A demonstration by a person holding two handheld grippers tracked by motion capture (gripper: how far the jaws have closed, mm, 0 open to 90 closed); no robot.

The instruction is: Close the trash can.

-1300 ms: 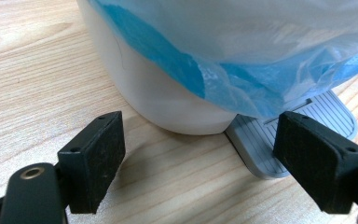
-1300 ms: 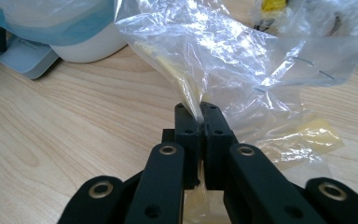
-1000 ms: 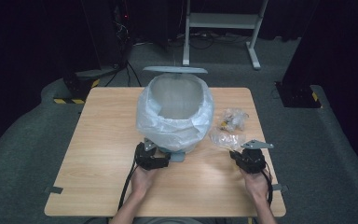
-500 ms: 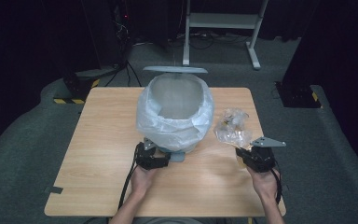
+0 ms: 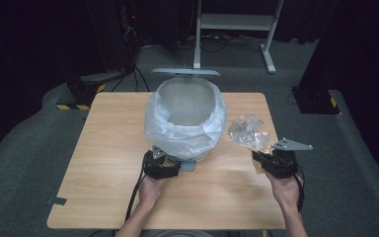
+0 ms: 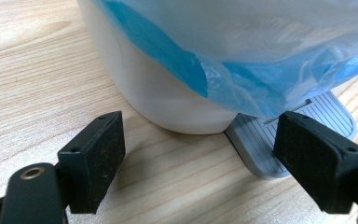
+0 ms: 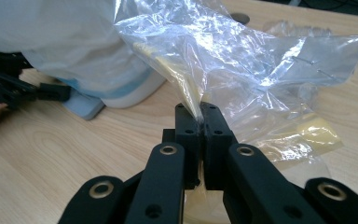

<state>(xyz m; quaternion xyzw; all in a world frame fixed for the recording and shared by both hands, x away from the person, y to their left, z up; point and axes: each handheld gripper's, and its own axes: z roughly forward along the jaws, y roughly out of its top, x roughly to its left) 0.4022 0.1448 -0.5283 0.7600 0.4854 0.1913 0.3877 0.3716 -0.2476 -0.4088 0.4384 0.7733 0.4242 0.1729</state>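
My right tongs [image 7: 199, 112] are pressed together on a fold of the clear plastic bag [image 7: 242, 70], pinching it where the film gathers at the tips; in the high view these tongs [image 5: 257, 157] sit near the surface's [image 5: 103, 163] 4 o'clock edge, and the bag [image 5: 246, 132] spreads from them toward 11 o'clock, crumpled, with yellowish pieces showing through the film. Bag's far part looks to rest on the wood; I cannot tell how much of it is off the wood. My left tongs [image 6: 200, 154] are spread wide, nothing between the pads, low over the wood just in front of the white bin [image 6: 168, 93]. Bin stands at surface centre in the high view [image 5: 185, 106], lid up at 12 o'clock, lined with a pale blue liner [image 5: 187, 133] folded over the rim. Grey foot pedal [image 6: 284, 135] juts from the bin's base at 6 o'clock; my left tongs' far pad is beside it. Bag lies to the bin's 4 o'clock, close beside the liner.
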